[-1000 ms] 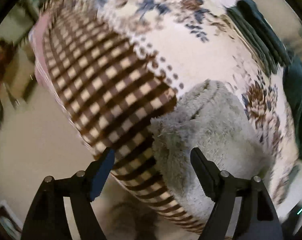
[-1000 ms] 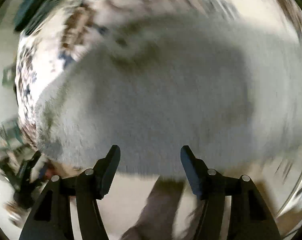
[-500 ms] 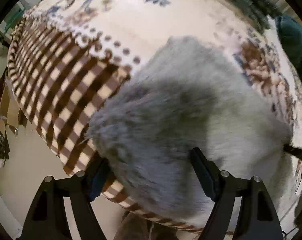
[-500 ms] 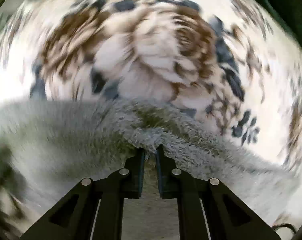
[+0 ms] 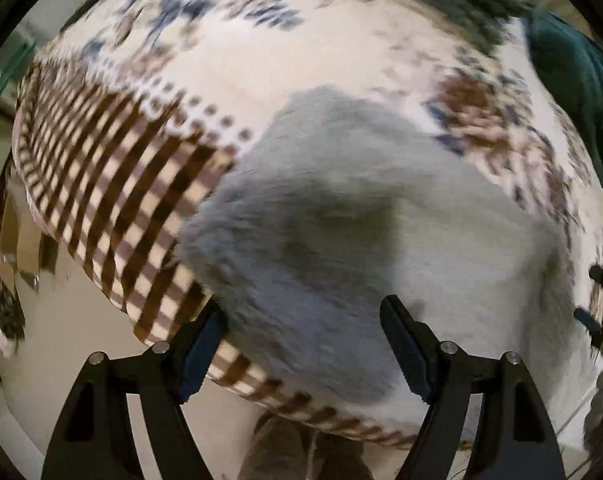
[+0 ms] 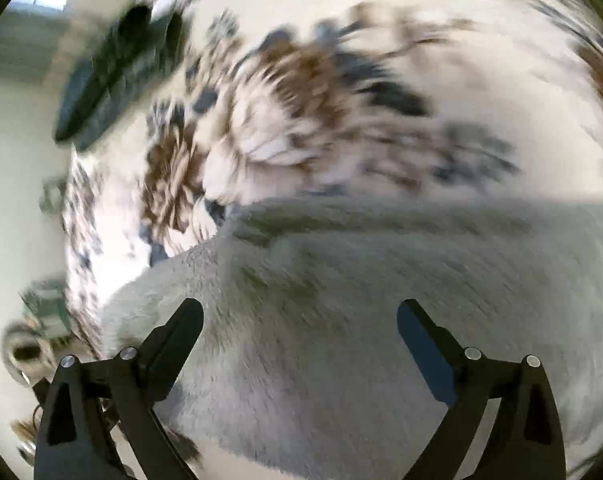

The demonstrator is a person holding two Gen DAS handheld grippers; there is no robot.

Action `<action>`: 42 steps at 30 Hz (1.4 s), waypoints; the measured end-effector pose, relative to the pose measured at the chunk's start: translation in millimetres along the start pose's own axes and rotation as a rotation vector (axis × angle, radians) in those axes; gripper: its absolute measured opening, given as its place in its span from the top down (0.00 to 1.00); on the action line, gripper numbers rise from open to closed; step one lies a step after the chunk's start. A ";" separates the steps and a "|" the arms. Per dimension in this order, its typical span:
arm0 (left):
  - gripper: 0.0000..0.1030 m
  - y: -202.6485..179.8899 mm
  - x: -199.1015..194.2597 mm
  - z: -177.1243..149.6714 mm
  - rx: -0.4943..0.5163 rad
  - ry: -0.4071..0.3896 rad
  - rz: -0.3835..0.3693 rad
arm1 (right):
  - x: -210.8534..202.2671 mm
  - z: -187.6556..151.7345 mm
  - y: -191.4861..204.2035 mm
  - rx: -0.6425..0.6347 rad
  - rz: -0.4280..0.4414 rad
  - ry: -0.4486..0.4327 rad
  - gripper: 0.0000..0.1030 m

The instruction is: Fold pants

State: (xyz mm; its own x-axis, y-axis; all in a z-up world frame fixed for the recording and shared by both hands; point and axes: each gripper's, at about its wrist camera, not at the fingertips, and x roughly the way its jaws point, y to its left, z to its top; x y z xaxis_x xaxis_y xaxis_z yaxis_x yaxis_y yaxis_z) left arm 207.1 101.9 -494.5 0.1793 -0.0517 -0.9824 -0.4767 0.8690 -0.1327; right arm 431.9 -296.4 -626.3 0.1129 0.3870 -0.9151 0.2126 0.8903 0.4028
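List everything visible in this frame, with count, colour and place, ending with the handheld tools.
Fluffy pants: one, grey, bunched on the blanket near its front edge.
Blanket: one, cream with brown-blue flowers and a brown checked border, covering the surface.
Dark green cloth: one, far right edge of the blanket.
Floor: beige, below left.
Left tool: black, open over the pants.
Right tool: black, open over the pants.

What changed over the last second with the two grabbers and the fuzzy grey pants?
The right gripper, shut on a fold of the grey pants half a second ago, has opened and let go. The left gripper stayed open over the pants, which still lie on the patterned blanket.
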 end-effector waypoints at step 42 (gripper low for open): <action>0.00 -366.0 127.4 -125.1 0.430 0.176 -0.040 | -178.0 -151.8 -520.0 0.744 -0.039 -0.355 0.77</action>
State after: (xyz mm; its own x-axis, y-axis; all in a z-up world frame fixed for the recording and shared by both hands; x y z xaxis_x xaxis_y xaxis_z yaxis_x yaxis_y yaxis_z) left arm 296.8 -284.4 -587.5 0.0236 -0.1396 -0.9899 -0.0652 0.9879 -0.1408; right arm 153.9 -791.8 -675.6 0.3654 0.1490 -0.9189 0.7959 0.4620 0.3914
